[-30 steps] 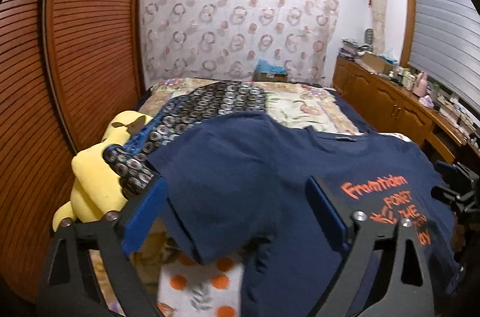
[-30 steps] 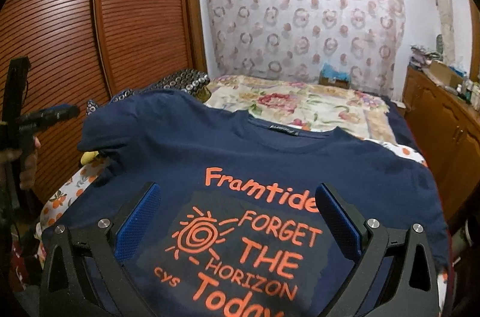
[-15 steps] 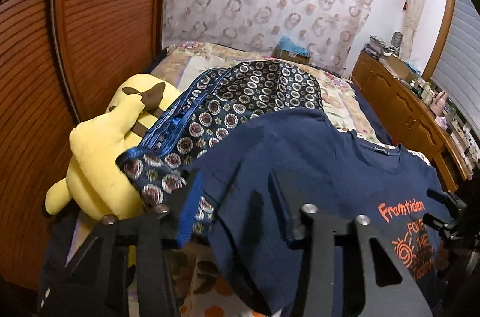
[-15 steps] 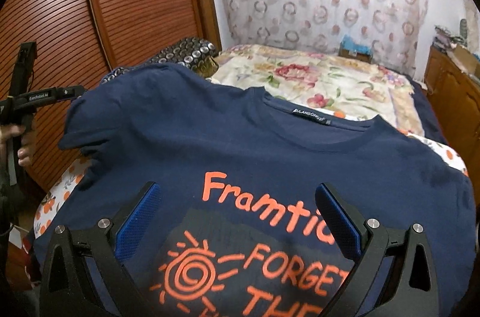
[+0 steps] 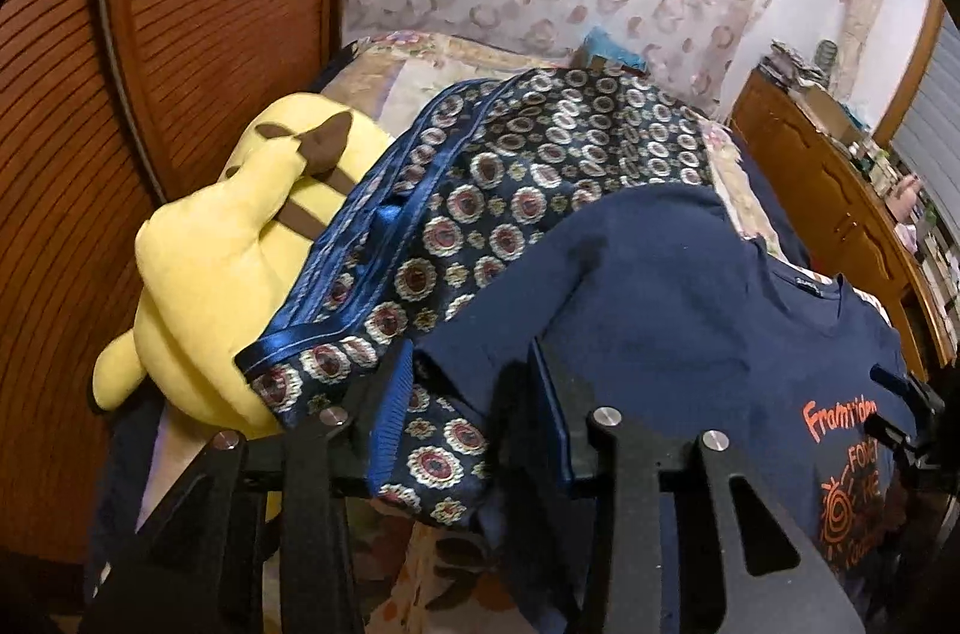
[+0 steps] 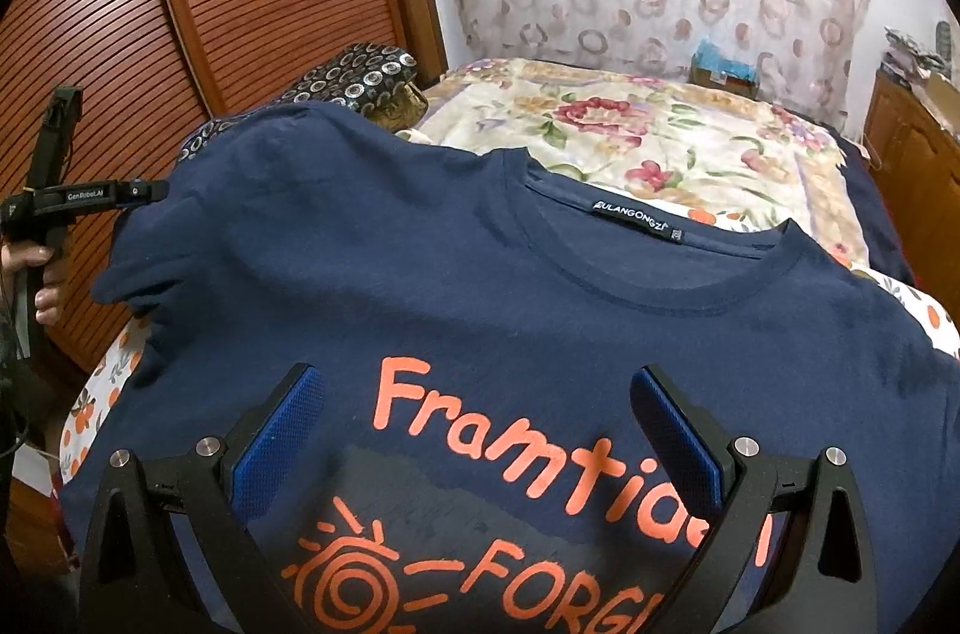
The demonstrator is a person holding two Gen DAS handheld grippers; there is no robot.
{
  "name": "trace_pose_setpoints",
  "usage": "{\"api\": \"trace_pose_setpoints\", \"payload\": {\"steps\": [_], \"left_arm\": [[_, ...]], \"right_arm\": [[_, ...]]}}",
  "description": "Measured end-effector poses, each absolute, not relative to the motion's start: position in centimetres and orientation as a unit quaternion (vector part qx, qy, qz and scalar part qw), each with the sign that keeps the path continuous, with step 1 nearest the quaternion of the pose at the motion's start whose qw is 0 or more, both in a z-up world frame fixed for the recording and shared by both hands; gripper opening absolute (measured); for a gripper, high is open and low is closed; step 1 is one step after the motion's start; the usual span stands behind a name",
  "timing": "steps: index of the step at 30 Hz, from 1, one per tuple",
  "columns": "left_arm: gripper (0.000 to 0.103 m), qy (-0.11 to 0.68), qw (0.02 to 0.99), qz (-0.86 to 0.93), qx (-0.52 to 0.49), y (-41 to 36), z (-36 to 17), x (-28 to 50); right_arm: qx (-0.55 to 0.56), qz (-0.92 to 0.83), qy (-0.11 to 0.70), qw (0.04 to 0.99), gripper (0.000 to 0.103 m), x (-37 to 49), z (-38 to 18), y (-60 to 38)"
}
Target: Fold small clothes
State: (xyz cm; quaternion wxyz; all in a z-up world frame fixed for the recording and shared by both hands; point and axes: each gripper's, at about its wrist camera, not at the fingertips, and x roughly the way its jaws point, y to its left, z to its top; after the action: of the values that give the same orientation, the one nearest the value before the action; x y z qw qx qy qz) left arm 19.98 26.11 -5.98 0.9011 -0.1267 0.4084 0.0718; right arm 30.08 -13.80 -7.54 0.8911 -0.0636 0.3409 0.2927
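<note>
**Left jaws close on the sleeve edge; right jaws wait wide over the print**

The bed (image 6: 690,141) carries everything, its flowered cover serving as the folding surface. Across its near end lies the shirt (image 6: 420,286), navy, spread front-up with the collar toward the curtain; flat like this, its sleeves and sides can be turned inward. Its far left shoulder rides up on a patterned cloth (image 5: 528,190), which in turn drapes over a yellow plush (image 5: 216,274) by the wardrobe door, so that corner sits raised and rumpled, not flat.

The left gripper (image 5: 474,412) has come in at that raised corner. Its jaws have just been closing and now stand narrow, with the shirt's sleeve hem and a fold of the patterned cloth between them; whether the pads already press the fabric I cannot tell. Likely it is taking the sleeve to fold it inward, and it risks dragging the patterned cloth along.

The right gripper (image 6: 474,418) hovers over the orange lettering with jaws wide and nothing between them, probably placed to pin or take the shirt's middle.

A hand (image 6: 42,274) holds the left gripper's handle at the bed's edge.
</note>
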Motion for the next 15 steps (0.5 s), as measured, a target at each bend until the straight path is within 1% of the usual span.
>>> {"api": "trace_pose_setpoints", "payload": {"steps": [1, 2, 4, 6, 9, 15], "left_arm": [[0.016, 0.401, 0.906, 0.071, -0.117, 25.8, -5.7, 19.9], [0.009, 0.396, 0.909, 0.071, -0.11, 25.6, -5.4, 19.8], [0.005, 0.386, 0.914, 0.067, -0.102, 25.3, -4.7, 19.7], [0.004, 0.373, 0.921, 0.062, -0.097, 24.9, -3.6, 19.3], [0.004, 0.358, 0.927, 0.043, -0.1, 24.2, -1.8, 19.0], [0.004, 0.328, 0.942, -0.021, -0.07, 19.7, 2.6, 20.0]], "right_arm": [[-0.063, 0.292, 0.34, 0.892, 0.102, 30.2, -7.6, -13.7], [-0.062, 0.291, 0.339, 0.892, 0.102, 30.2, -7.7, -13.7], [-0.06, 0.291, 0.338, 0.893, 0.102, 30.1, -8.0, -13.8], [-0.06, 0.289, 0.338, 0.894, 0.102, 30.1, -8.2, -13.8], [-0.058, 0.288, 0.336, 0.895, 0.102, 29.8, -8.2, -13.9], [-0.052, 0.281, 0.324, 0.902, 0.102, 29.2, -7.6, -14.5]]}}
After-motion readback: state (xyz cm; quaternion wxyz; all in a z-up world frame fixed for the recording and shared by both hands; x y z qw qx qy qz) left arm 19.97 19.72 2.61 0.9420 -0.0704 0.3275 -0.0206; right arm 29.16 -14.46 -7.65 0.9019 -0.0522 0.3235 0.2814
